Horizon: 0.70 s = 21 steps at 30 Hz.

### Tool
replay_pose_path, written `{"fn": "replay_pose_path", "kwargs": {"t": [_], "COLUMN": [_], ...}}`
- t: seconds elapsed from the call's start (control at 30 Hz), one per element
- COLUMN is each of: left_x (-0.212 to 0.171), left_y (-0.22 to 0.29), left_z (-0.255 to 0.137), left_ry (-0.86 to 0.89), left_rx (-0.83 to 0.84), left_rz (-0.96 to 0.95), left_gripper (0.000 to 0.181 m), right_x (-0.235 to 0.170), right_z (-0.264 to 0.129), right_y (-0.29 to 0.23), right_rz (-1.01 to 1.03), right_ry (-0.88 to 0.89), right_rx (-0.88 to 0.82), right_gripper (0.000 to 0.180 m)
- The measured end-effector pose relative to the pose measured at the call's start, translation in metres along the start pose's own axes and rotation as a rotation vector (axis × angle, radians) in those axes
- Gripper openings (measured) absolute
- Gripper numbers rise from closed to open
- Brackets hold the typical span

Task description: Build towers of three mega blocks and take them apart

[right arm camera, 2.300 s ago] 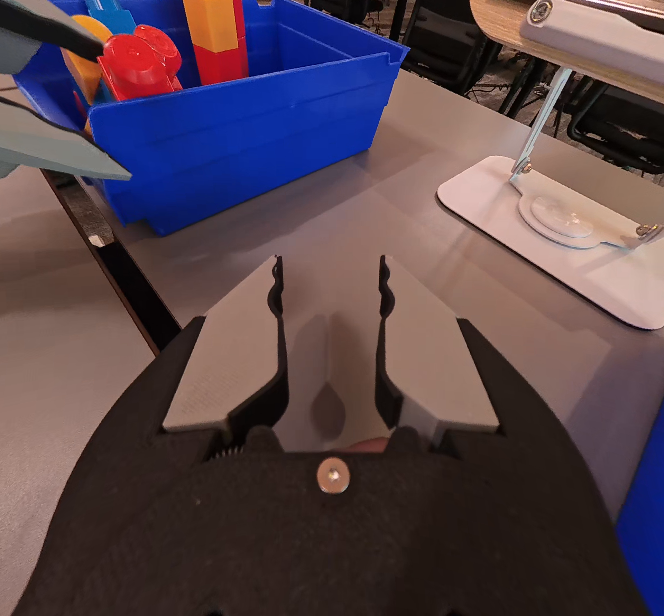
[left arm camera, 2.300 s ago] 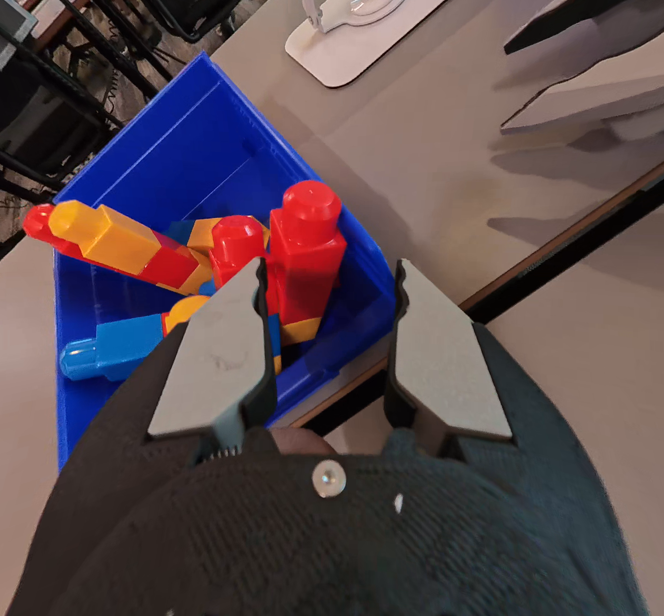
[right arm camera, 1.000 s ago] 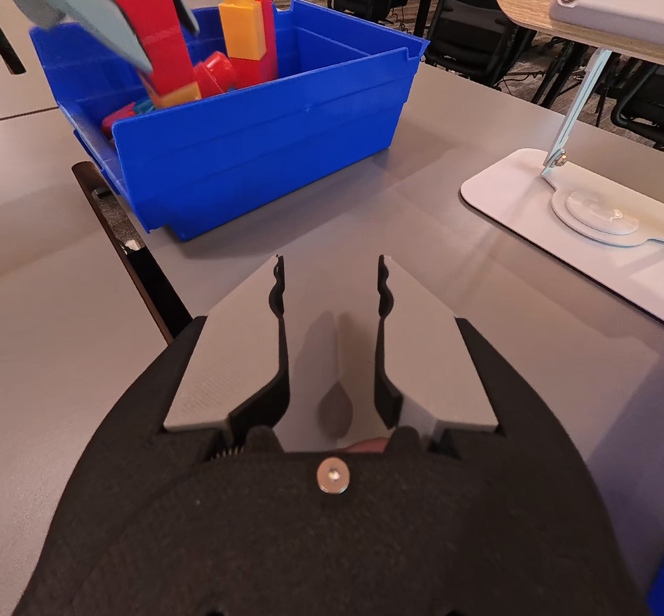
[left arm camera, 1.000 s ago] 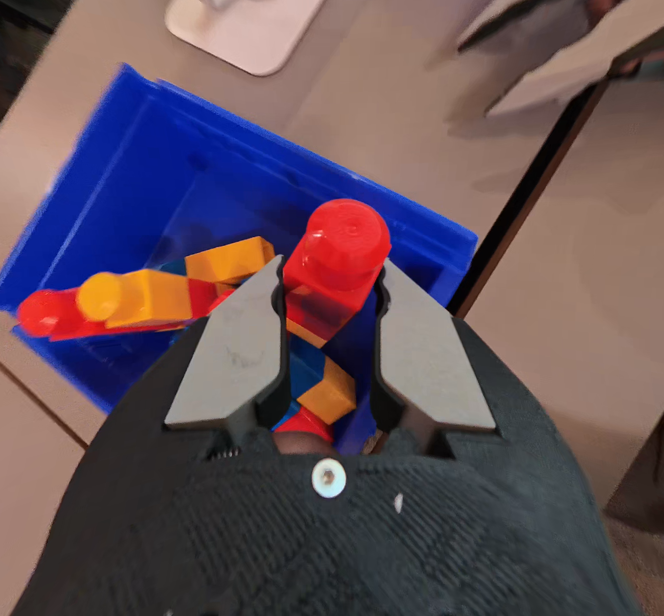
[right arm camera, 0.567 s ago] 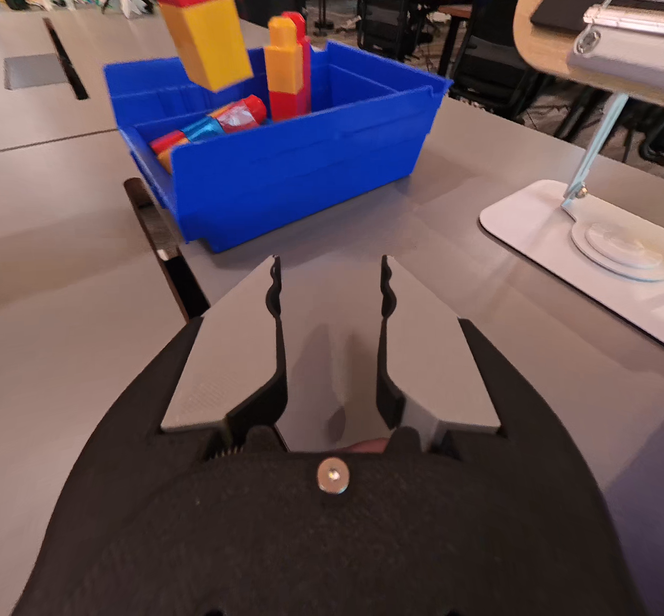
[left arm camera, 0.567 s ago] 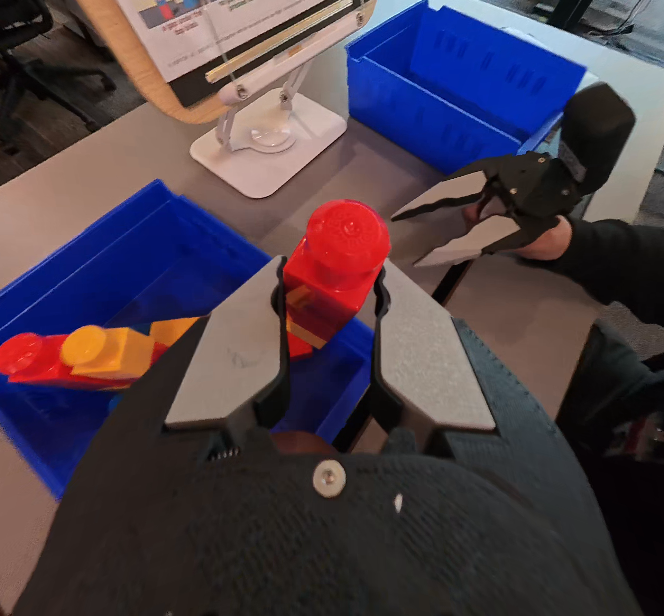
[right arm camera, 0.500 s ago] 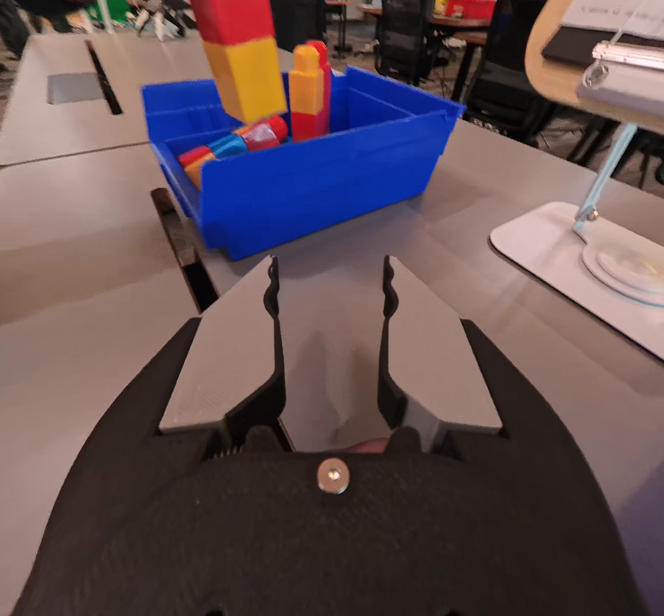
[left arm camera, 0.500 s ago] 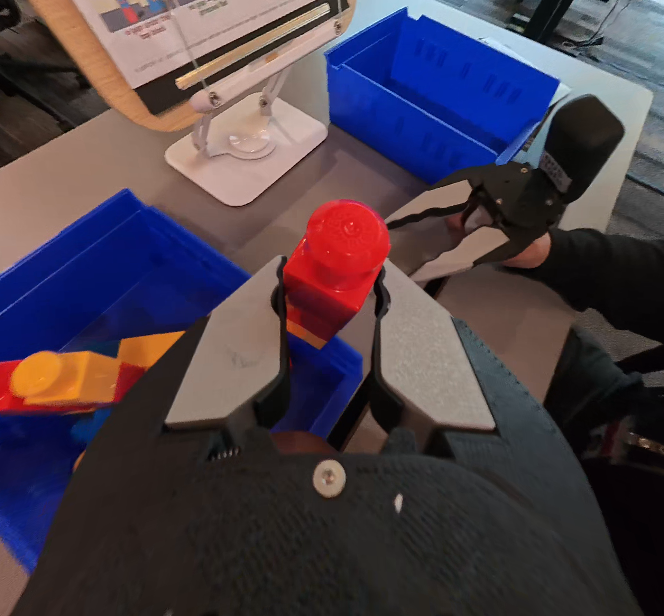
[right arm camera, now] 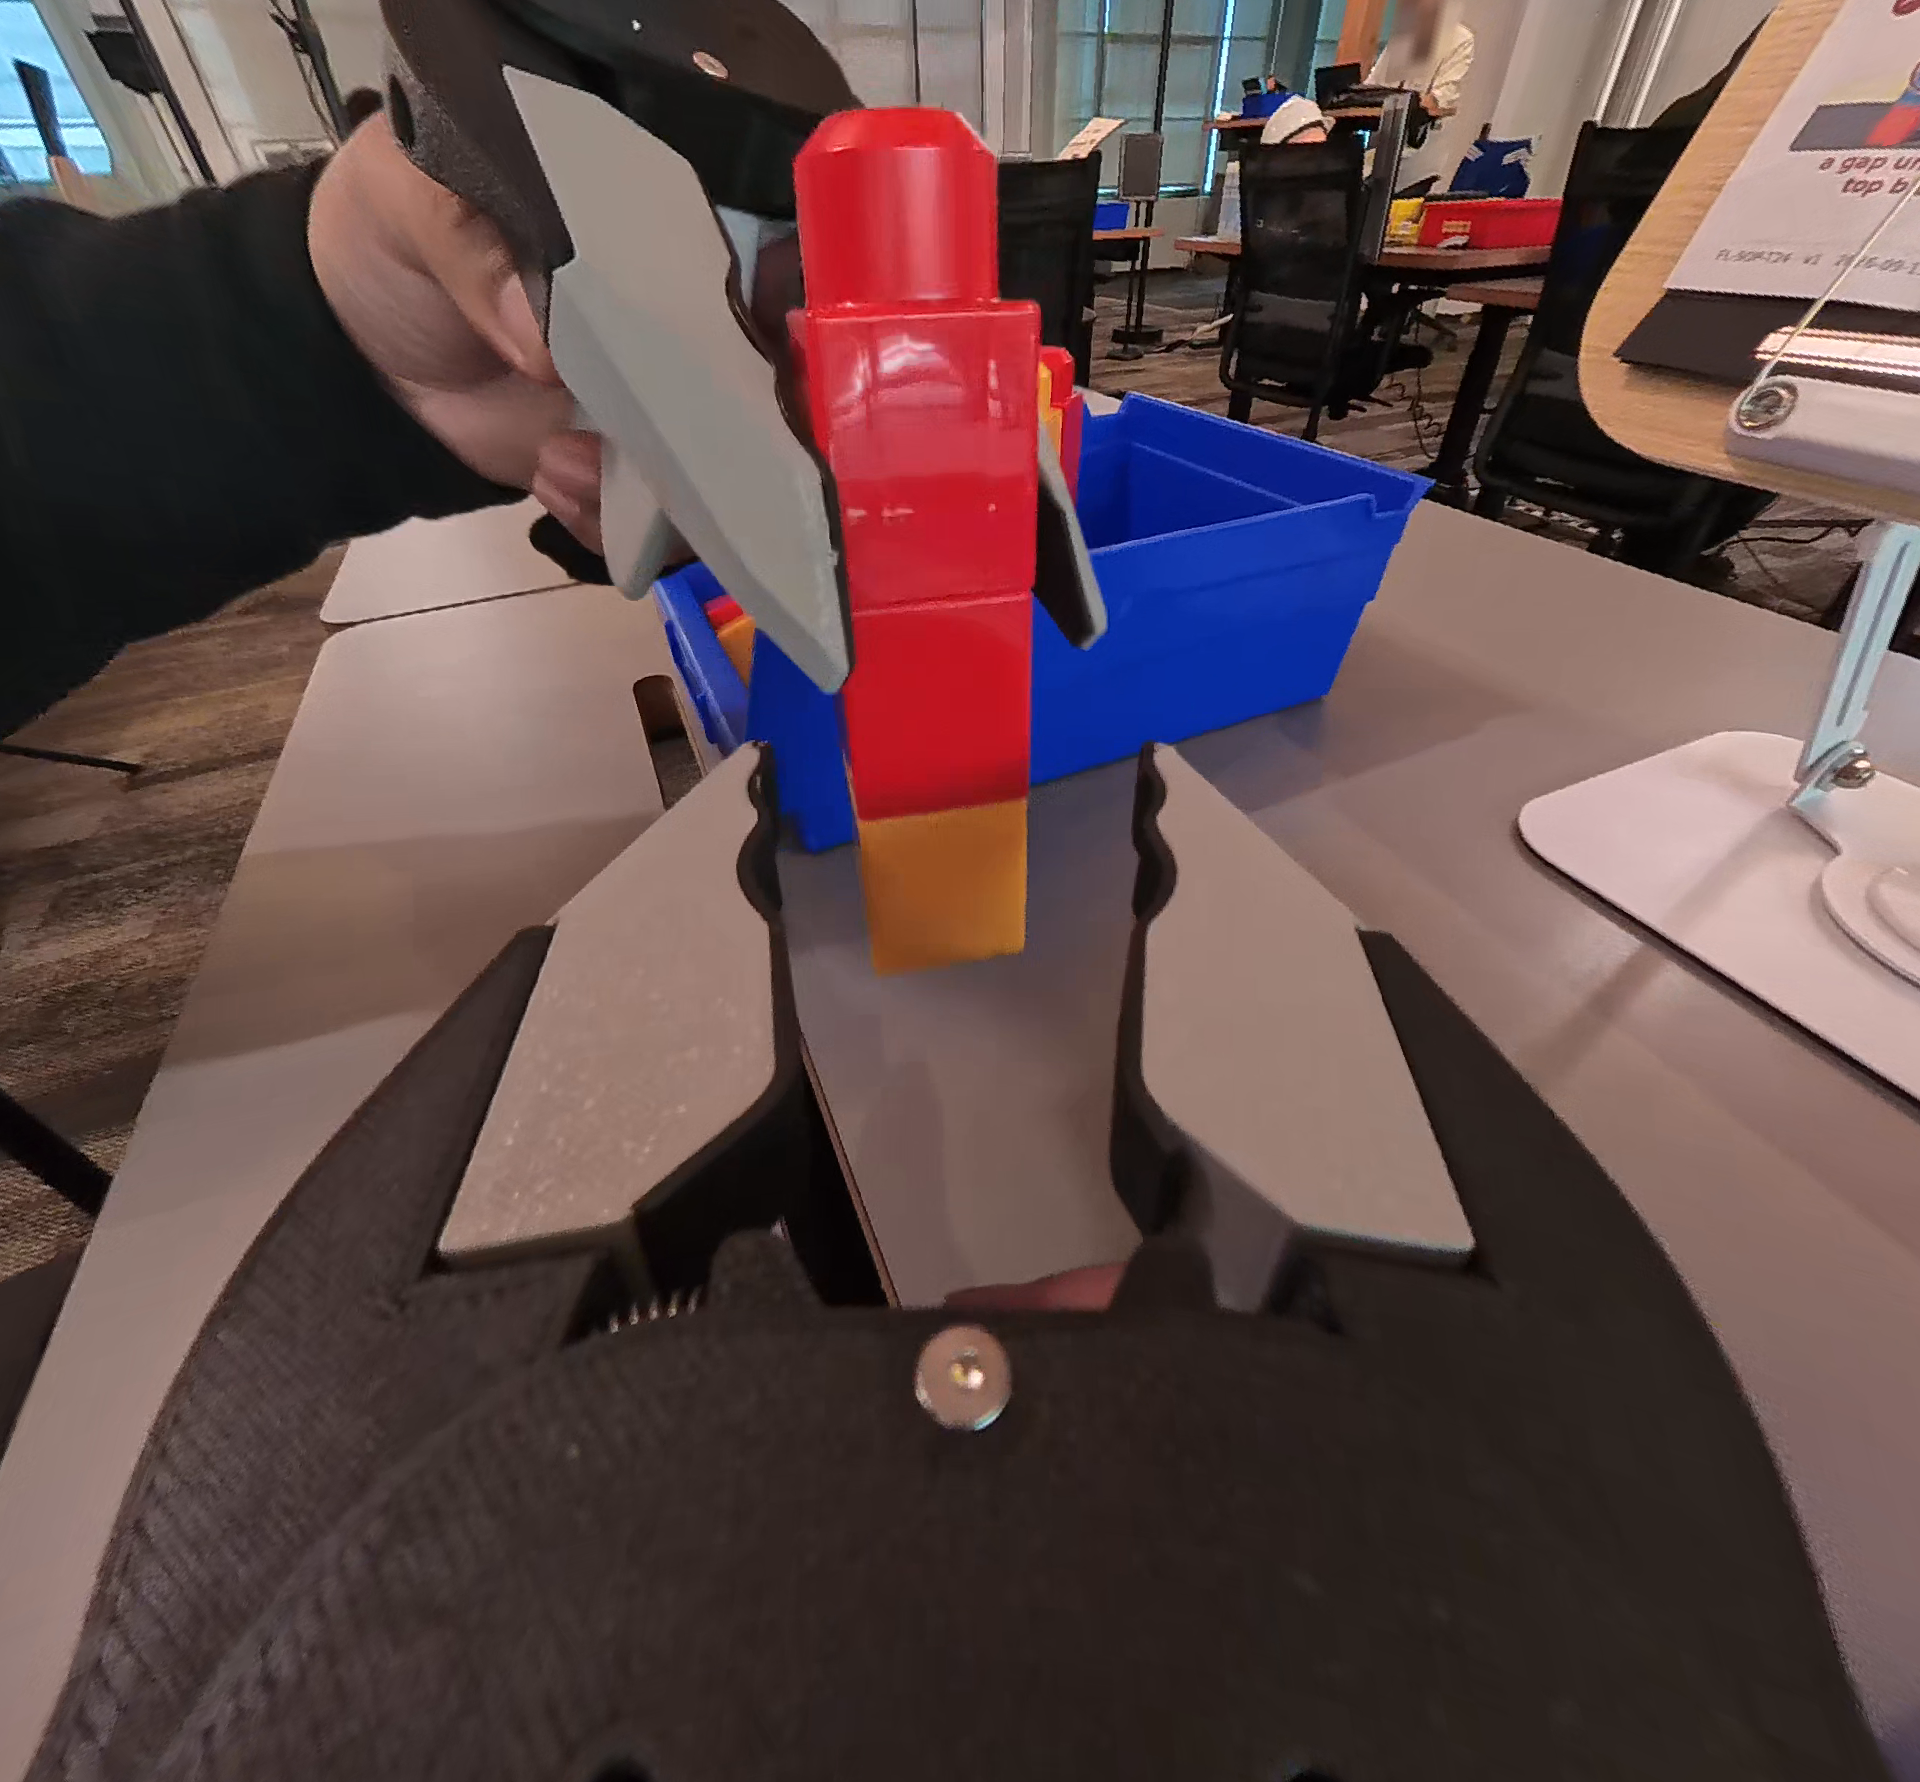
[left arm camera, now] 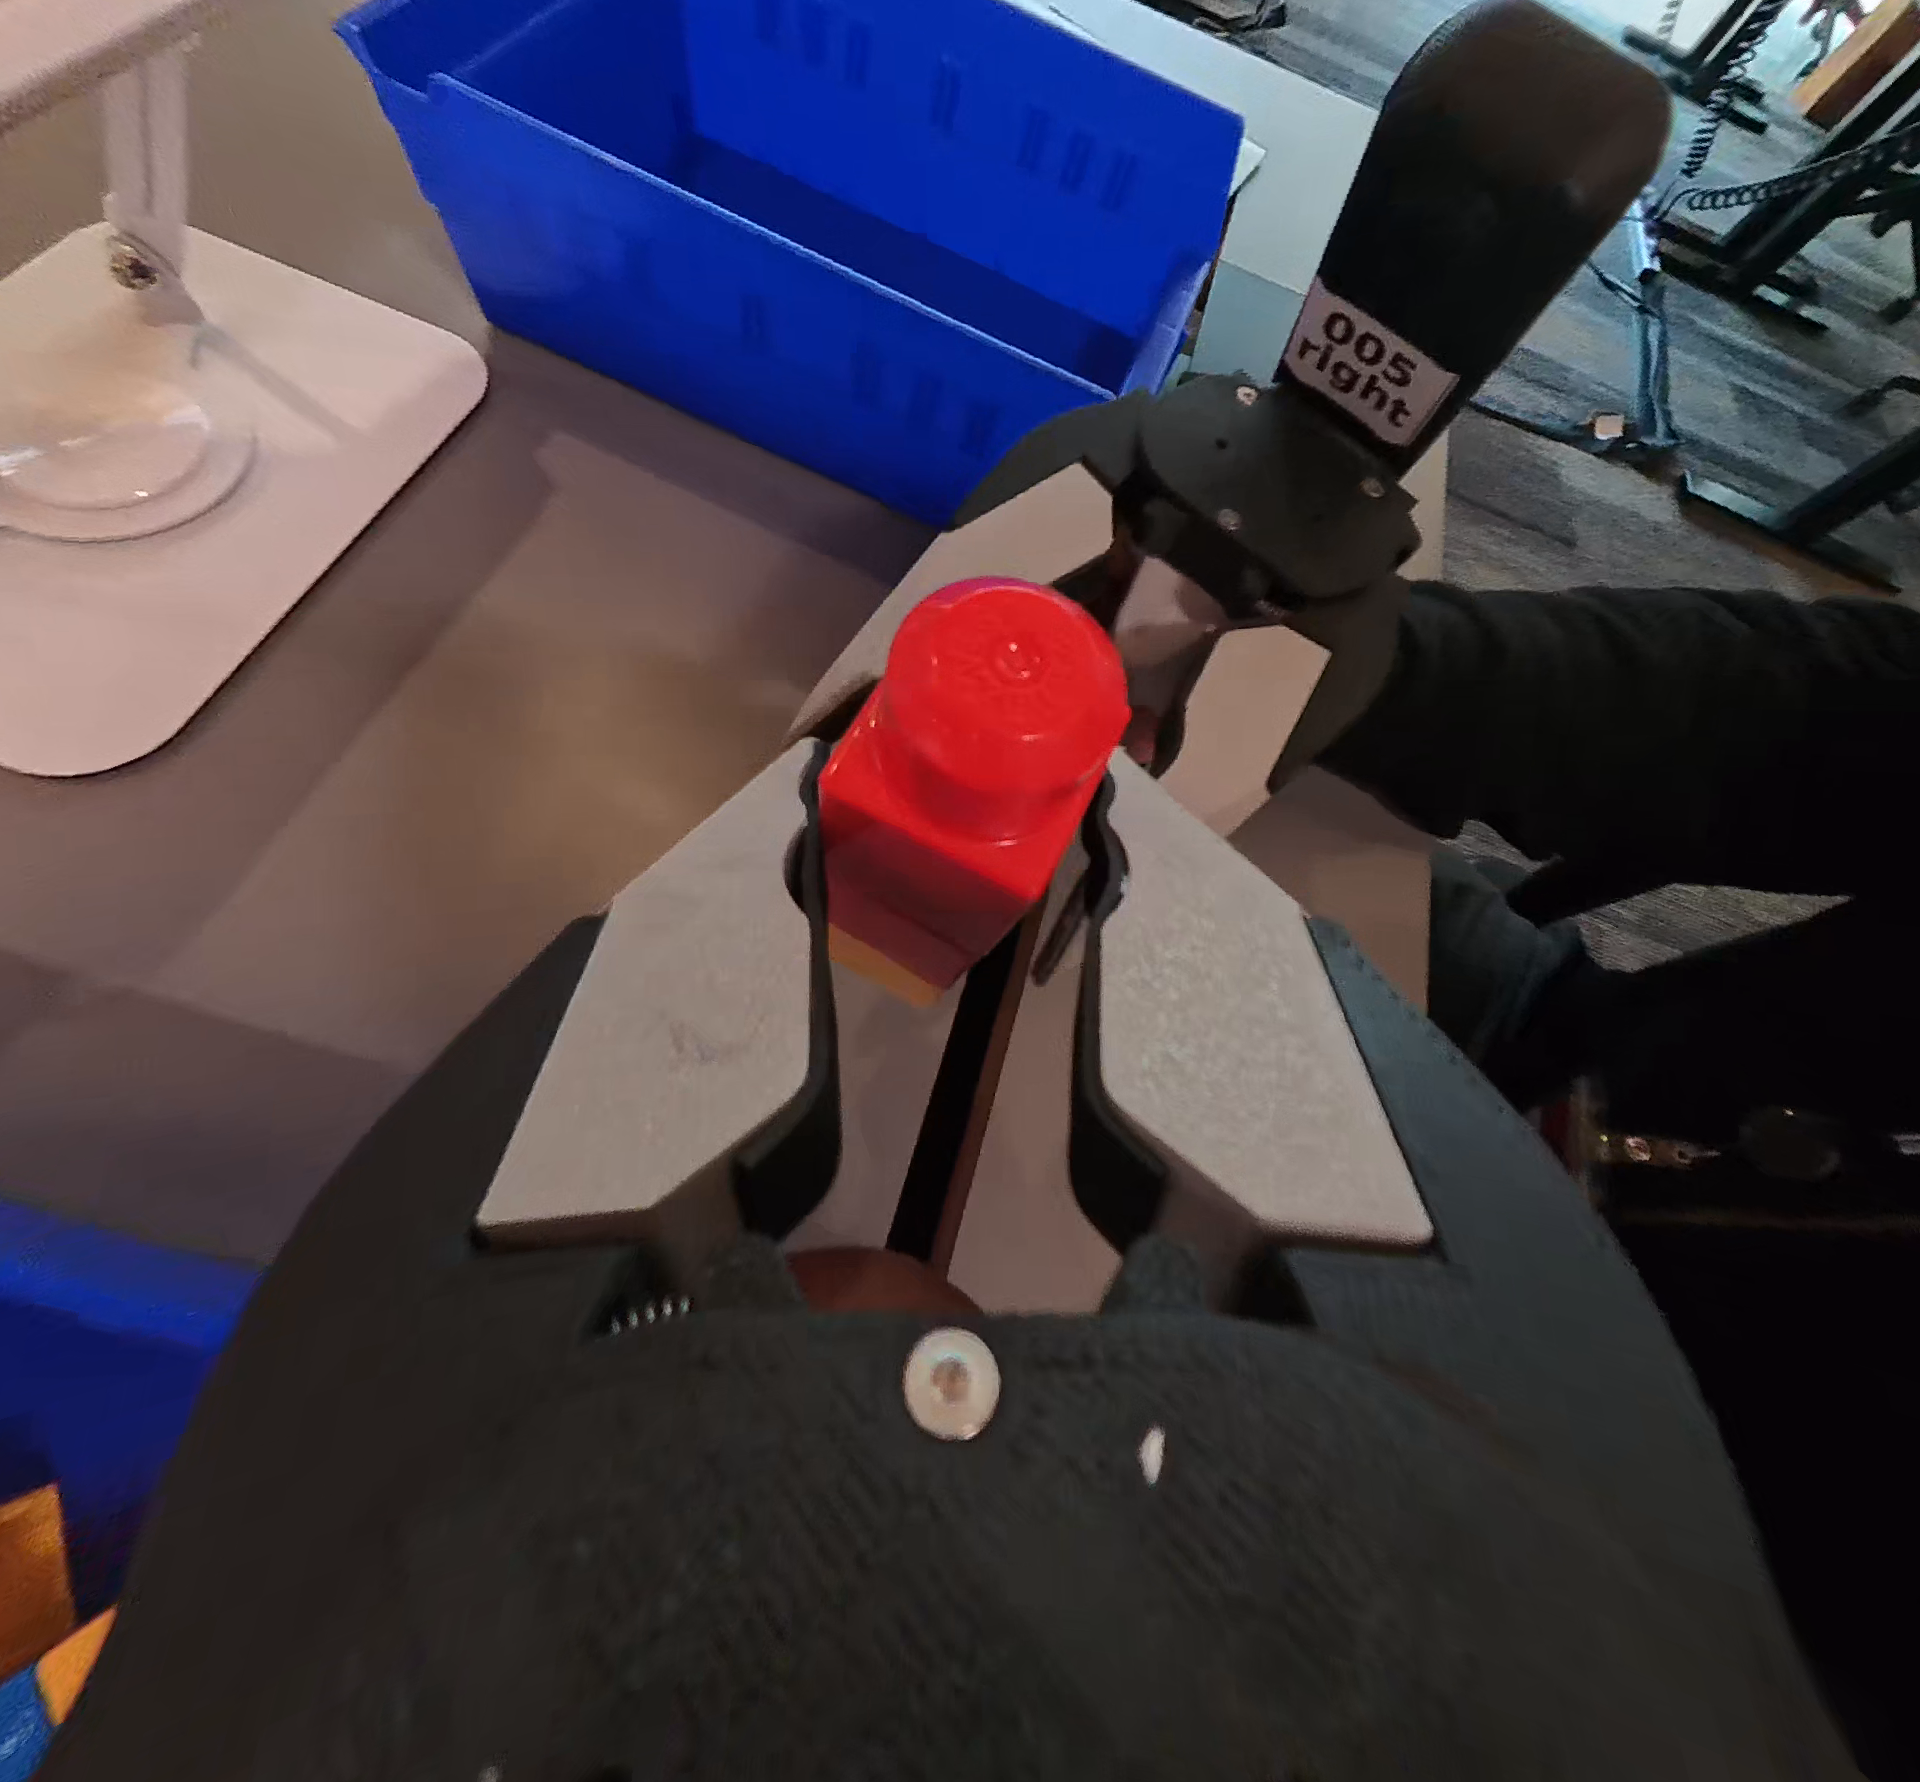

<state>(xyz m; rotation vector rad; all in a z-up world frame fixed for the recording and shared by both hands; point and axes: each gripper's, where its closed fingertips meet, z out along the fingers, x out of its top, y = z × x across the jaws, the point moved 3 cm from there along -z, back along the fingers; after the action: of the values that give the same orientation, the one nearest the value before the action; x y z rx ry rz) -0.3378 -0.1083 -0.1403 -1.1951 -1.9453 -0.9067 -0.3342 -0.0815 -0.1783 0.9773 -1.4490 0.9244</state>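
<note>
My left gripper (left arm camera: 956, 797) is shut on a three-block tower (left arm camera: 987, 693): red on top, red in the middle, yellow at the bottom. It holds the tower upright in the air above the grey table (left arm camera: 468, 797). In the right wrist view the left gripper (right arm camera: 956, 652) clamps the red blocks of the tower (right arm camera: 930, 444). The yellow block (right arm camera: 945, 885) hangs free below. My right gripper (right arm camera: 951, 776) is open, its fingertips on either side of the yellow block with gaps on both sides. Its black handle (left arm camera: 1496, 174) shows beyond the tower.
A blue bin (right arm camera: 1195, 631) with more block towers stands behind the held tower. An empty blue bin (left arm camera: 790, 205) sits at the table's far side. A white stand base (left arm camera: 156, 485) holding a picture board lies to the side (right arm camera: 1714, 901). A dark seam (left arm camera: 945, 1109) splits the tables. The tips of both grippers are at nearly the same place.
My left gripper closed on the tower in the bin, lifted it out and carried it in front of my right gripper. The right gripper stayed open and now brackets the yellow block.
</note>
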Motion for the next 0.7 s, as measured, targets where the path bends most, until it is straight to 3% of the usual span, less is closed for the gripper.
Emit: {"fn": "replay_pose_path", "kwargs": {"t": [0.07,0.13,0.33,0.5,0.7], "left_x": [0.002,0.004,0.007,0.021,0.022], "left_y": [0.003,0.004,-0.004,0.007,0.022], "left_z": [0.005,0.008,0.01,-0.003,0.004], "left_ry": [0.017,0.036,0.168,0.359,0.332], "left_rx": [-0.027,-0.047,-0.074,-0.142,-0.176], "left_rz": [-0.003,-0.007,-0.052,-0.039,0.019], "left_gripper": [0.047,0.047,0.059,0.065,0.066], "right_x": [-0.002,-0.004,0.0,0.013,0.023], "right_z": [0.003,0.003,-0.006,-0.024,-0.039], "right_y": [-0.002,-0.001,0.01,0.007,-0.006], "right_rz": [-0.002,-0.01,0.066,0.167,0.137], "right_ry": [-0.017,-0.029,-0.005,0.077,0.09], "right_rx": [0.015,0.01,0.025,0.192,0.353], "right_gripper": [0.06,0.036,0.034,0.034,0.034]}}
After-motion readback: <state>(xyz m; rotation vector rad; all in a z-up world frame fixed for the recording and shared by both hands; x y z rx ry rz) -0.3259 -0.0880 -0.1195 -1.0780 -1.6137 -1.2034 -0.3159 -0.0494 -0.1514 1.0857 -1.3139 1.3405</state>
